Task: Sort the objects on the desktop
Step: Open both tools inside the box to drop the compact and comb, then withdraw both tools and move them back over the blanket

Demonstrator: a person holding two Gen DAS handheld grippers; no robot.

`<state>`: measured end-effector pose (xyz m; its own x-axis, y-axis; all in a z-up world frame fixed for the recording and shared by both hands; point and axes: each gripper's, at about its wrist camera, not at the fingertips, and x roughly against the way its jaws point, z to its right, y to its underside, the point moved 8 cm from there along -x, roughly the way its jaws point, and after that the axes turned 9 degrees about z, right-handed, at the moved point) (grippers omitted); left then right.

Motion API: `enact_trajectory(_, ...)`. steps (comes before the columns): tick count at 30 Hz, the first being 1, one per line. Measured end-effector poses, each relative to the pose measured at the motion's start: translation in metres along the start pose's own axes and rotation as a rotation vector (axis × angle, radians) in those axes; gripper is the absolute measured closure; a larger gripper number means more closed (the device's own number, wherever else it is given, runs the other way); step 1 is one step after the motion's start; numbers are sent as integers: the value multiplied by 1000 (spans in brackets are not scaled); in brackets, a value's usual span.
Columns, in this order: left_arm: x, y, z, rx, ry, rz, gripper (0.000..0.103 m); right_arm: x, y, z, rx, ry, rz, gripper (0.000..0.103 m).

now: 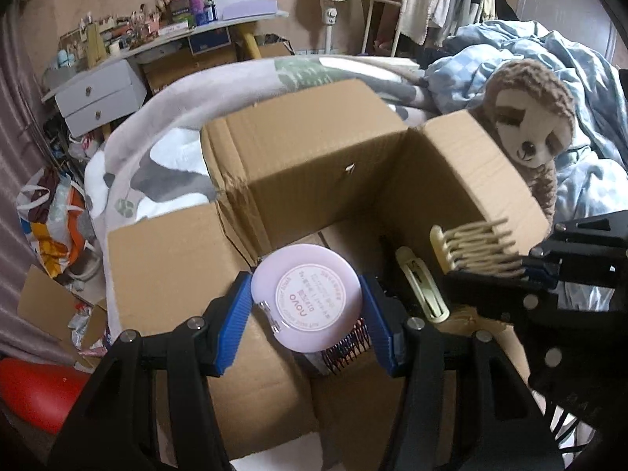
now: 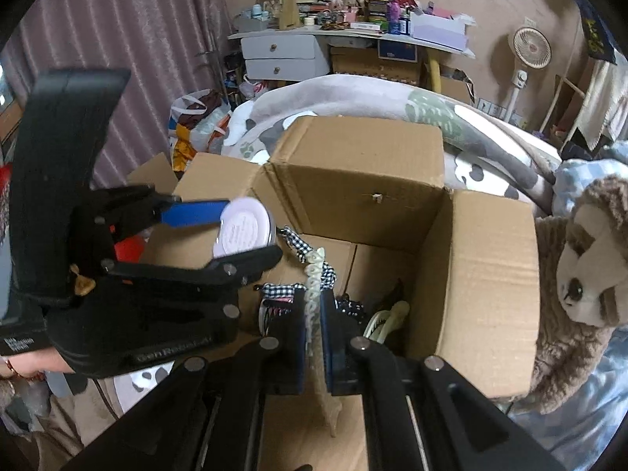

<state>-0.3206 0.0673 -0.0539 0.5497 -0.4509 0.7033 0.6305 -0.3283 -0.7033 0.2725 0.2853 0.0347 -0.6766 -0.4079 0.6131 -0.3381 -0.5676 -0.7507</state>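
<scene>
My left gripper (image 1: pixel 306 306) is shut on a round pink compact (image 1: pixel 308 298) with a white label, held over the open cardboard box (image 1: pixel 314 165). The compact also shows in the right wrist view (image 2: pixel 243 227). My right gripper (image 2: pixel 313 314) is shut on a cream hair claw clip (image 2: pixel 314 274), seen edge-on over the box. In the left wrist view the clip's (image 1: pixel 471 247) teeth point left from the right gripper (image 1: pixel 526 267). Inside the box lie a cream clip (image 1: pixel 422 288), a red comb (image 1: pixel 347 347) and a checked ribbon (image 2: pixel 300 247).
A plush sloth (image 1: pixel 526 117) leans at the box's right flap, also in the right wrist view (image 2: pixel 581 274). The box sits on a bed with a patterned blanket (image 1: pixel 165 145) and blue bedding (image 1: pixel 569 62). A cluttered desk (image 2: pixel 353 31) and fan (image 2: pixel 532 47) stand behind.
</scene>
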Motion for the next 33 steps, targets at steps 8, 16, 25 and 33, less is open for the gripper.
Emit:
enact_trajectory(8, -5, 1, 6, -52, -32, -28, 28, -19, 11, 21, -62, 92, -48, 94)
enact_trajectory(16, 12, 1, -3, -19, -34, -7, 13, 7, 10, 33, -65, 155, 26, 47)
enact_trajectory(25, 46, -3, -1, -45, -89, 43, 12, 40, 3, 14, -4, 154, 66, 44)
enact_trajectory(33, 73, 5, 4, -41, -83, 52, 11, 71, 6, -7, 63, 154, 91, 44)
